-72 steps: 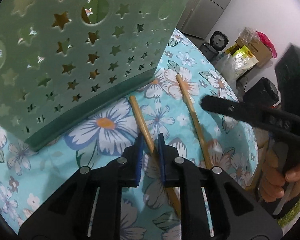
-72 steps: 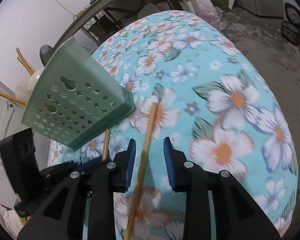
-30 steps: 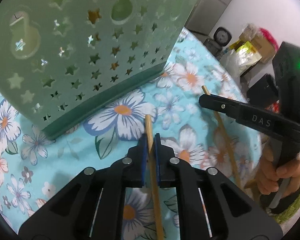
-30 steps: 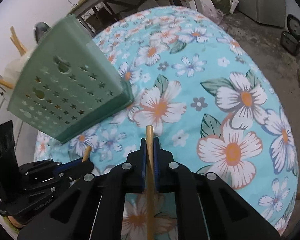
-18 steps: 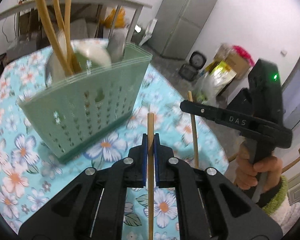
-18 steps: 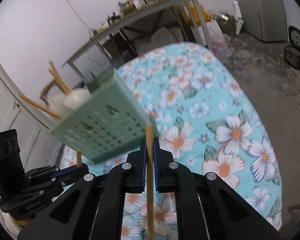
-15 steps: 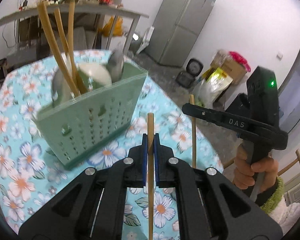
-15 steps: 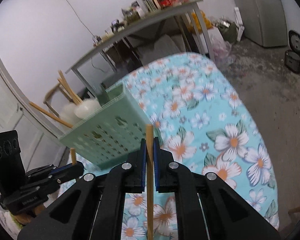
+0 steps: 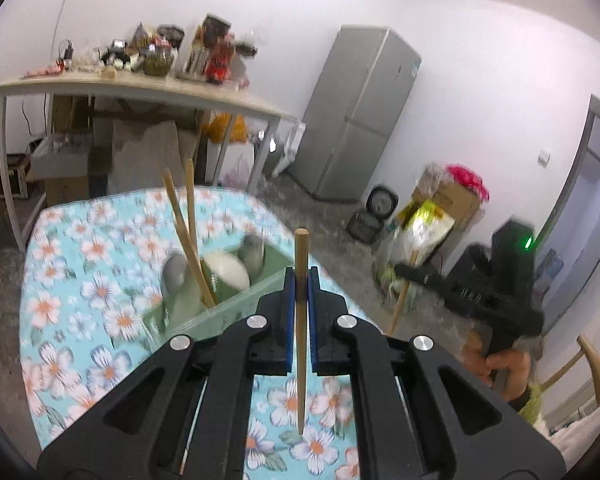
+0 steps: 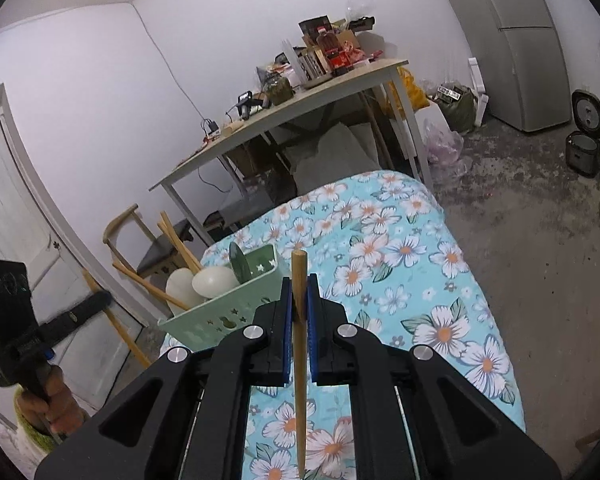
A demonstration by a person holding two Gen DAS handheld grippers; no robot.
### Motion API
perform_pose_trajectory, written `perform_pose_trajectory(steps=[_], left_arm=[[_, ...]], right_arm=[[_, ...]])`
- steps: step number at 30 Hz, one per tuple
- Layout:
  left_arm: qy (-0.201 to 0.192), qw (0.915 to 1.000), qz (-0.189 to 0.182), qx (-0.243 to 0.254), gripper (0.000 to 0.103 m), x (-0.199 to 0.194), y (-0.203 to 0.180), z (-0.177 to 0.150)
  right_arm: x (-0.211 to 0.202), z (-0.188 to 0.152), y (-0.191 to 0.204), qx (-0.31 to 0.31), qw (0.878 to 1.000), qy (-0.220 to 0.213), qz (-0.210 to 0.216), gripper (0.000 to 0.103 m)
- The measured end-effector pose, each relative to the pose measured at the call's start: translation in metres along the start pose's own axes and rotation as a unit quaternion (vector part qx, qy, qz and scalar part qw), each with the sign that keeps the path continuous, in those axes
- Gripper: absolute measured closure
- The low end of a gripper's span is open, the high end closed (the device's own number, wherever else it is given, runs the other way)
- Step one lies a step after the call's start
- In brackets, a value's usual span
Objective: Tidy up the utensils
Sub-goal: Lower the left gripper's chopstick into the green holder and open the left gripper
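My left gripper (image 9: 300, 280) is shut on a wooden chopstick (image 9: 301, 344) that stands upright between its blue pads, raised above the floral table (image 9: 80, 280). Just beyond it sits the pale green utensil basket (image 9: 236, 300), holding two wooden chopsticks (image 9: 184, 232), white spoons and grey spoons. My right gripper (image 10: 299, 292) is shut on a second wooden chopstick (image 10: 300, 360), also upright, with the green basket (image 10: 220, 312) to its left. In the left wrist view the right gripper (image 9: 408, 270) shows at the right, a hand on its handle. The left gripper (image 10: 96, 300) shows blurred at the left.
A long white side table (image 9: 140, 92) crowded with bottles and boxes stands behind. A grey fridge (image 9: 356, 120) is at the back right, with a rice cooker (image 9: 374, 216), bags and boxes on the floor. A wooden chair (image 10: 140, 240) and a door (image 10: 12, 208) are at the left.
Both grippers have risen from the tablecloth with their chopsticks held, and tilted up toward level. The basket now appears from above with its contents showing, where before I faced its star-cut wall.
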State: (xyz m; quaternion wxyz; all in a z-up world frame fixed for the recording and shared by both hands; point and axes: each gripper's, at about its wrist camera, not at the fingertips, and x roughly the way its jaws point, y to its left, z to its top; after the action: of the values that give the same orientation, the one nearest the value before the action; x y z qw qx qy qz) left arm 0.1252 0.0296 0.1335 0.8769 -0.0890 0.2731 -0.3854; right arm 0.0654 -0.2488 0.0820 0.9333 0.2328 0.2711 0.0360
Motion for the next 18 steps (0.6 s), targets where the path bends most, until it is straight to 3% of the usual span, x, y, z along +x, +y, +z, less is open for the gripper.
perform_pose_trajectory(steps=[12, 18], left_arm=[[-0.125, 0.9915, 0.016, 0.031, 0.098, -0.044, -0.003, 0.067], [-0.140, 0.9885, 0.046, 0.033, 0.098, -0.036, 0.010, 0.084]], right_arm=[[0.008, -0.002, 0.002, 0.001, 1.000, 0.012, -0.004, 0.096], [0.009, -0.002, 0.002, 0.001, 1.000, 0.012, -0.004, 0.096]])
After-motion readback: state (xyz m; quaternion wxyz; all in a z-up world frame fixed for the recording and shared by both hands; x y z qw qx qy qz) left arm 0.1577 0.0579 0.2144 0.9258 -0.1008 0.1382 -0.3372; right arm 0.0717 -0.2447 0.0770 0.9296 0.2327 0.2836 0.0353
